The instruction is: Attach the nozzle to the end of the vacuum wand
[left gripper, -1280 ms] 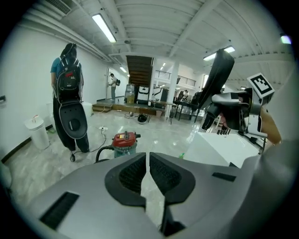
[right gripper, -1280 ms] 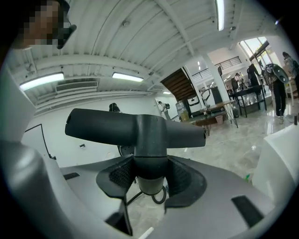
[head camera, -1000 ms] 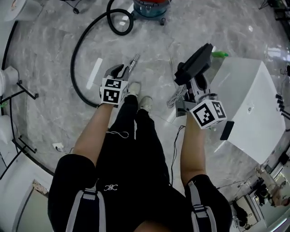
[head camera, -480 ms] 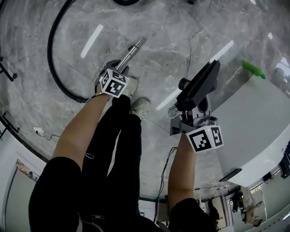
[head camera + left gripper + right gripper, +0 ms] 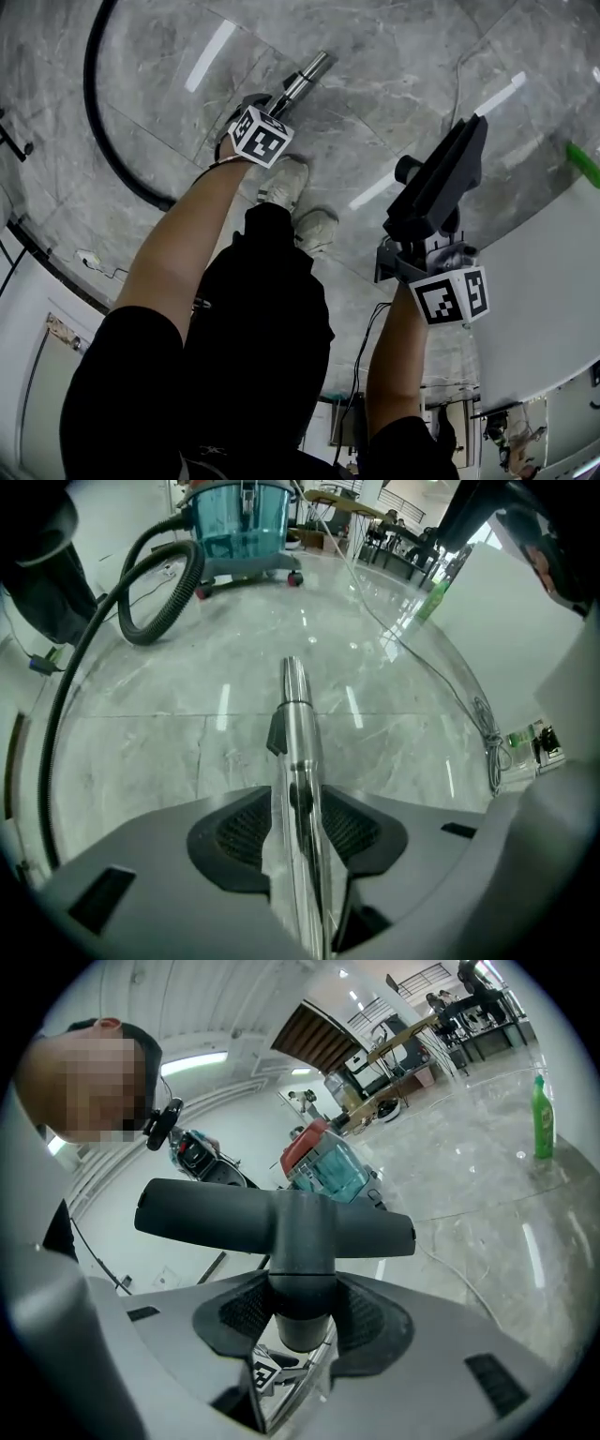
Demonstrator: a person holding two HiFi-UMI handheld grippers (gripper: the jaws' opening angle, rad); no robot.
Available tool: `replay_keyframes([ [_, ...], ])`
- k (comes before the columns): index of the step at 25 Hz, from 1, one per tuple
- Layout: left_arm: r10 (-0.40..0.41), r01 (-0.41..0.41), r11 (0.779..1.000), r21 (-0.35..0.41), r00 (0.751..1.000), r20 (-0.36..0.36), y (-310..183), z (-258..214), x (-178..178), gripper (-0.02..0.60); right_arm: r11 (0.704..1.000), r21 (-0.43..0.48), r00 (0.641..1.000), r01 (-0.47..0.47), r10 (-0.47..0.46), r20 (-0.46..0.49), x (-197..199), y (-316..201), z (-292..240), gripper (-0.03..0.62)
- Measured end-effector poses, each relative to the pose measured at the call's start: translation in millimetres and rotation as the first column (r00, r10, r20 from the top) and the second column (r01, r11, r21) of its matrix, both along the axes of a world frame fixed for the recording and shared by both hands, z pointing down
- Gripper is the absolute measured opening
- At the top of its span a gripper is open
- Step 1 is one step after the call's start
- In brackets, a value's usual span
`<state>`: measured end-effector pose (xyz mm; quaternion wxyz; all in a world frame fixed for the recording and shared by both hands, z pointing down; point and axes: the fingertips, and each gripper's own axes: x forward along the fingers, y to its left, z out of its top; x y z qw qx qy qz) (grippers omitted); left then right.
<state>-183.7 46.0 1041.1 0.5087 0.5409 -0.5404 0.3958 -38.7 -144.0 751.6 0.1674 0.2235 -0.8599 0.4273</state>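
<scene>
Nozzle [image 5: 436, 187] gripped by its neck in right tongs [image 5: 298, 1321]; vacuum wand [image 5: 302, 80] gripped in left tongs [image 5: 298, 832]; both lowered toward floor [image 5: 394, 56] since a second ago; wand tip and nozzle still well apart; lining them up looks next.

The vacuum wand [image 5: 295, 733] lies between the fingers [image 5: 239, 832] of the left gripper [image 5: 298, 825] and runs straight ahead of them, out over the floor [image 5: 169, 752]. Far ahead of those fingers stands the vacuum canister [image 5: 239, 527]. The hose [image 5: 141, 583] loops on the floor ahead and to their left. A cable [image 5: 483, 728] lies on the floor to their right, beside the tabletop [image 5: 511, 639]. The nozzle [image 5: 281, 1222] sits between the fingers [image 5: 370, 1321] of the right gripper [image 5: 298, 1314], its crossbar just ahead of them. A bottle [image 5: 542, 1115] stands well ahead, to their right.
</scene>
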Motion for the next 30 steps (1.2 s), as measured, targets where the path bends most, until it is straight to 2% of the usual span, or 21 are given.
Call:
replay_keyframes([
  [3,-0.001,0.0,1.0,-0.029,1.0,-0.019,3.2,23.7,5.2,0.158,1.0,0.014,1.0,-0.006,0.006,-0.007,2.7,-8.8,11.1,0.193],
  [6,0.013,-0.012,0.999,-0.047,1.0,0.005,-0.3,42.6,8.5,0.164,0.999,0.032,1.0,-0.009,0.009,-0.024,8.3,-17.5,18.7,0.193],
  [9,-0.002,0.004,0.998,-0.063,1.0,0.023,5.2,43.7,7.6,0.169,0.999,0.026,0.999,-0.026,0.027,-0.036,18.8,-15.1,21.5,0.193],
  [12,0.003,-0.004,0.998,-0.063,1.0,-0.016,9.2,30.3,14.8,0.17,0.999,0.004,0.997,-0.052,0.052,-0.05,31.6,-11.7,19.1,0.193],
  [16,0.052,-0.05,0.998,0.026,0.996,-0.07,2.1,-23.4,44.5,0.169,0.995,-0.027,0.994,-0.099,0.098,-0.043,43.9,-13.6,1.3,0.193],
  [19,0.112,-0.098,0.988,0.119,0.986,-0.124,-0.1,-77.5,76.9,0.169,0.991,-0.057,0.992,-0.121,0.119,-0.027,43.5,-14.5,-19.4,0.193],
  [21,0.155,-0.126,0.973,0.192,0.977,-0.144,-3.3,-118.6,97.2,0.169,0.992,-0.061,0.994,-0.106,0.105,-0.022,40.1,-12.0,-37.2,0.193],
  [24,0.206,-0.157,0.94,0.302,0.969,-0.135,-10.7,-180.7,124.1,0.169,0.995,-0.07,0.997,-0.077,0.076,-0.013,36.9,-4.9,-63.1,0.193],
  [30,0.266,-0.201,0.893,0.403,0.957,-0.114,-16.3,-241.8,163.1,0.17,0.988,-0.133,0.997,-0.081,0.08,-0.016,41.4,0.0,-81.1,0.193],
])
